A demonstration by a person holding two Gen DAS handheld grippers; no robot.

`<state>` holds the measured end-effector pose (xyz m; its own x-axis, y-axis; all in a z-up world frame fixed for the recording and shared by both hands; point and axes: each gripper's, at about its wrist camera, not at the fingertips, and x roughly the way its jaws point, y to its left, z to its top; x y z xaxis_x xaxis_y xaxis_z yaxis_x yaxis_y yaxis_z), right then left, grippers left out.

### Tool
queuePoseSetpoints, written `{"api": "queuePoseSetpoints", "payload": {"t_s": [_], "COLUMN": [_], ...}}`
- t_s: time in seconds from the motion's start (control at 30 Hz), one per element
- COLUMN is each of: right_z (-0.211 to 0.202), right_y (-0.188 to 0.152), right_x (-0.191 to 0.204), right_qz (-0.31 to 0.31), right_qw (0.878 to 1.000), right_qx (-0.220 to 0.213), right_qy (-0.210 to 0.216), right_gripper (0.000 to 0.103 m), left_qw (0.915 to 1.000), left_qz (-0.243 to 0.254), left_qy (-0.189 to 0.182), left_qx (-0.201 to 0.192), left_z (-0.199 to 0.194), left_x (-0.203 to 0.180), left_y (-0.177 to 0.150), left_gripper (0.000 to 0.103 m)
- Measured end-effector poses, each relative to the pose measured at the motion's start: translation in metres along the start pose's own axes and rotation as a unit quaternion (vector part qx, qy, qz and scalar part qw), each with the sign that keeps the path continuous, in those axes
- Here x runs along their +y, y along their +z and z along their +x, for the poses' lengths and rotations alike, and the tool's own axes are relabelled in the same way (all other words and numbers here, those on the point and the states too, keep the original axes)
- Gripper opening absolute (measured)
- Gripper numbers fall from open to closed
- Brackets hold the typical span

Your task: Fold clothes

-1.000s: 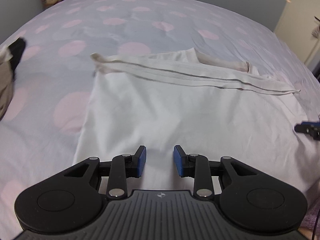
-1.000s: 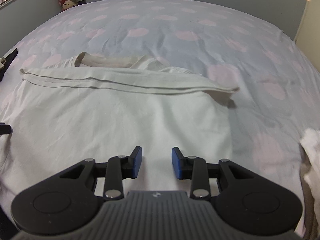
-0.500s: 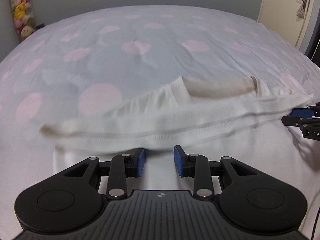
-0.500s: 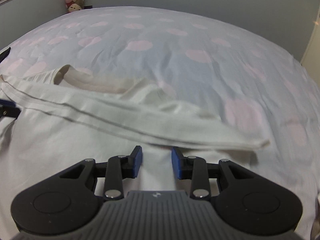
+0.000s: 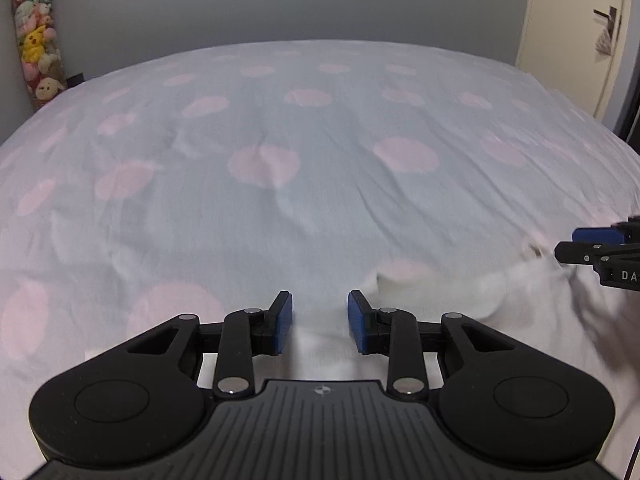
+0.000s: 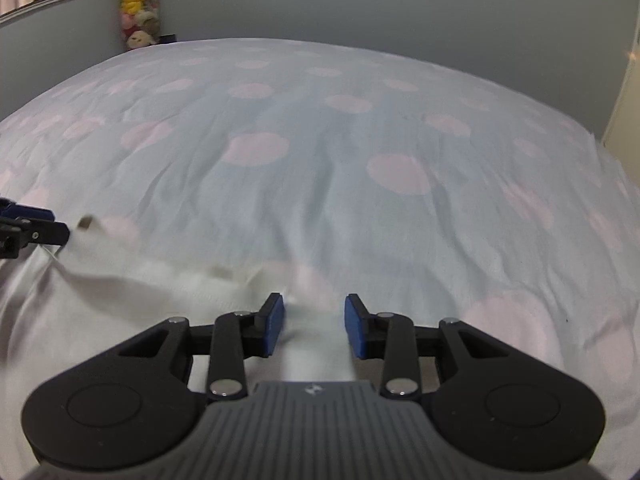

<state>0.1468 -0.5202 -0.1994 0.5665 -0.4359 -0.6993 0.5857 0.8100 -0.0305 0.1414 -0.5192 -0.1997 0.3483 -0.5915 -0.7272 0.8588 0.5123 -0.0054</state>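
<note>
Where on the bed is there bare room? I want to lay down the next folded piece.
The dotted bedspread is bare from the white garment's far edge to the wall, in both wrist views. It is crowded near the cameras: the left gripper and right gripper hang over the garment.

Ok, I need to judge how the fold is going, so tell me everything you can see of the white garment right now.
The white garment looks like soft, thin cotton, blurred here. It lies flat and lightly creased on the spotted bedspread, filling the near part of both wrist views. Its far edge is uneven; a beige strip, perhaps the collar, shows there. The left gripper and right gripper sit over that edge with cloth in the gaps between their open blue pads; whether the pads touch it is unclear.
</note>
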Motion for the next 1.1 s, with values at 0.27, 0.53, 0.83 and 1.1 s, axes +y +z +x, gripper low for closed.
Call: {"api": "queuePoseSetpoints", "payload": {"t_s": [0.27,0.53,0.83,1.1], "right_z": [-0.045,-0.115,-0.167,-0.165], "right_y": [0.002,-0.06,-0.136,-0.152], "right_x": [-0.024,-0.062,-0.081,-0.099], "right_qz": [0.026,0.088,0.165,0.228], "right_qw": [0.999,0.995,0.98,0.959], "right_qx": [-0.02,0.032,0.111,0.144], "right_qy": [-0.008,-0.019,-0.003,-0.086], "right_gripper": [0.044,0.053,0.057,0.04], "left_qw": [0.9993,0.9965,0.9886,0.9729], "left_qz": [-0.017,-0.059,-0.103,-0.141], "left_qy": [0.028,0.054,0.056,0.11], "left_qx": [-0.017,0.027,0.095,0.146], "left_z": [-0.059,-0.118,-0.155,-0.171], "left_x": [0.019,0.036,0.037,0.046], "left_y": [-0.013,-0.064,-0.125,-0.153], "left_gripper": [0.029,0.028,0.029,0.038]}}
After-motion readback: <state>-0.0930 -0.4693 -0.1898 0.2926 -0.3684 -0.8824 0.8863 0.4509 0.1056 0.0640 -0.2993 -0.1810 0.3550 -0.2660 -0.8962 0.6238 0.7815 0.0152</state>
